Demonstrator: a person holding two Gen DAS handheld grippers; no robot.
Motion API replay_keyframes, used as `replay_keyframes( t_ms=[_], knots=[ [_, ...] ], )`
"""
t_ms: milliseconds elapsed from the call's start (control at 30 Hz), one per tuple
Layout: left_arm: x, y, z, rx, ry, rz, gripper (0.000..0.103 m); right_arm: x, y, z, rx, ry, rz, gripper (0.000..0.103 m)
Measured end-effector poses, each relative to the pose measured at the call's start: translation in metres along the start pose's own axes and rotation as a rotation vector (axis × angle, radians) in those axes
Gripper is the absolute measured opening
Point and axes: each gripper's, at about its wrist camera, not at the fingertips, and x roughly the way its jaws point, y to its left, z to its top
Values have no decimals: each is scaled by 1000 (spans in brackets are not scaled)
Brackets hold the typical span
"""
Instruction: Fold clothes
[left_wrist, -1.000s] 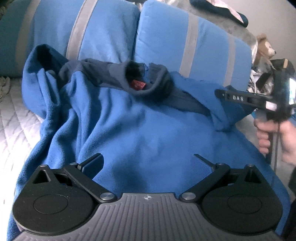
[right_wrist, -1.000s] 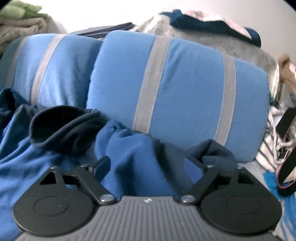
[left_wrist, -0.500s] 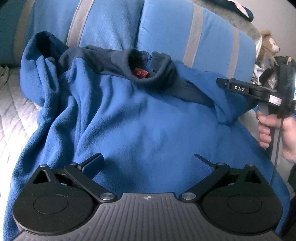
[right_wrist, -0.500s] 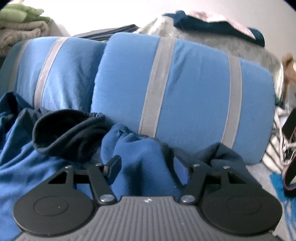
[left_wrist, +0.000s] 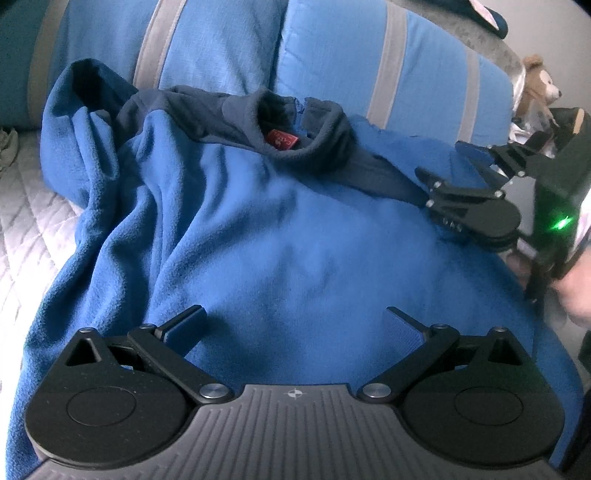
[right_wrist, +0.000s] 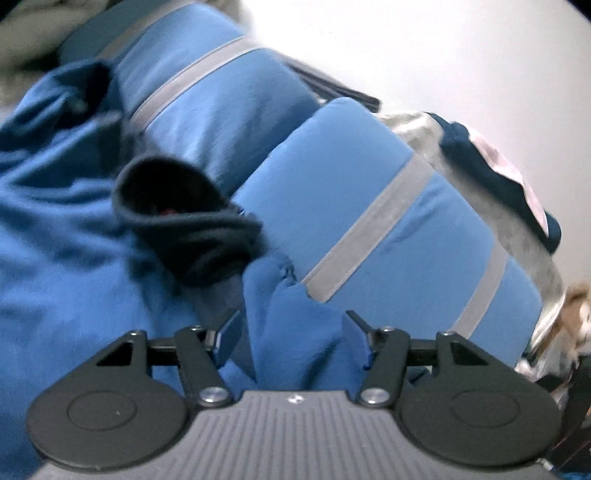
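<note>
Both grippers are unclenched: the left gripper (left_wrist: 295, 325) hovers wide over the fleece (left_wrist: 280, 236); the right gripper (right_wrist: 291, 332), jaws just reopening slightly, straddles its shoulder fold. Fleece lies spread against two striped cushions (left_wrist: 391, 62).

Both grippers are black, with round discs, silver screws and a ribbed grey base; the right gripper (left_wrist: 458, 166) shows a green light.

The blue fleece pullover (left_wrist: 280, 236) is soft, matt, napped cloth with a darker navy fleece collar (left_wrist: 295, 136). The striped cushions (left_wrist: 388, 70) look smooth woven fabric. The left gripper (left_wrist: 295, 328) is matt black plastic with shiny metal screws.
</note>
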Motion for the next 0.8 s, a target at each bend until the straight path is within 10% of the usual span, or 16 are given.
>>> replay_keyframes(
  t_ms=[267,367,500,800],
  knots=[
    [0,1,1,-3,4,3,103,6,31,-16,-277,20,-72,67],
    [0,2,2,-3,2,8,103,10,36,-23,-354,22,-90,26],
    [1,2,4,-10,-3,16,103,1,21,-16,-271,12,-68,6],
    [-13,-16,14,14,-65,-20,103,-59,-42,-3,-91,-26,-136,5]
  ],
)
